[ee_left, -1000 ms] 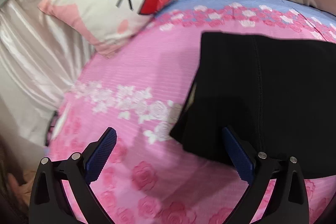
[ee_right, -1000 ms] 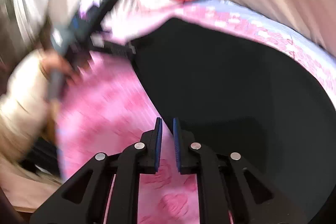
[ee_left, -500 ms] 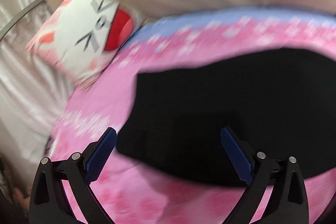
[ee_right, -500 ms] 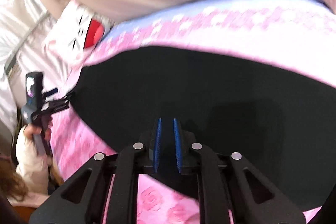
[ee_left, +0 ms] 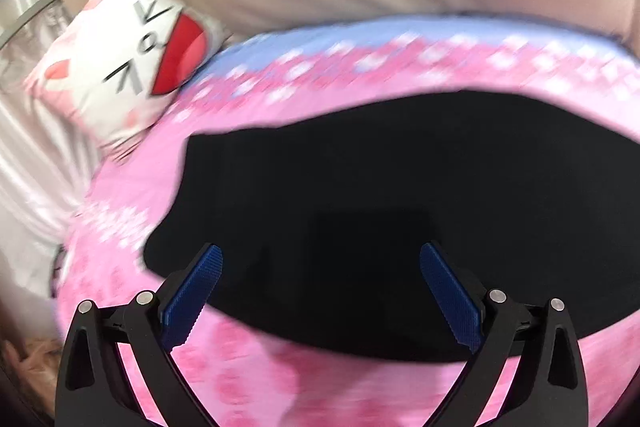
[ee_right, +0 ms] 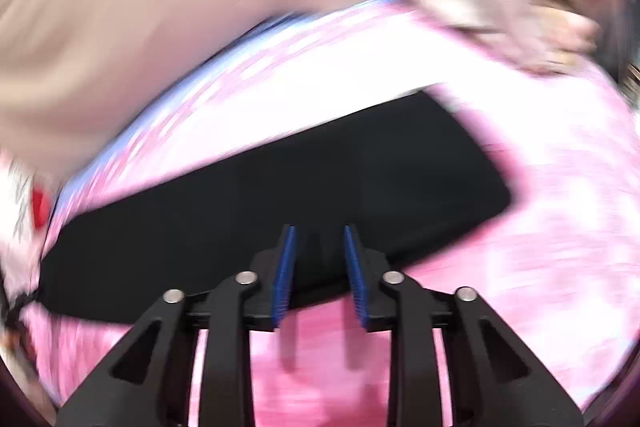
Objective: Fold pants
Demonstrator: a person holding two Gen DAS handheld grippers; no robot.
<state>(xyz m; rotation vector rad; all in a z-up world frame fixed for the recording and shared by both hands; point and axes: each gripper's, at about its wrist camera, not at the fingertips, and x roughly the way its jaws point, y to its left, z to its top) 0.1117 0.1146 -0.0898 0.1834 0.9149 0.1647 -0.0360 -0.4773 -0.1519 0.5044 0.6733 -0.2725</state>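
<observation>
Black pants [ee_left: 400, 195] lie flat on the pink floral bed [ee_left: 304, 99] near a cartoon-face pillow [ee_left: 128, 47], left gripper [ee_left: 320, 259] fingers spread wide, right gripper [ee_right: 319, 239] fingers slightly parted, both empty.

Black pants [ee_left: 380, 195] lie on a pink rose-print bedsheet [ee_left: 320, 379] edged in blue.

One pair of black pants [ee_left: 380, 211], lying flat at centre. One cartoon-face pillow [ee_left: 132, 51], up at ten o'clock. One pink floral bedsheet [ee_left: 248, 367] under it all. Two tools: left tool [ee_left: 320, 291], right tool [ee_right: 320, 271], each with two blue pads [ee_left: 448, 291].
</observation>
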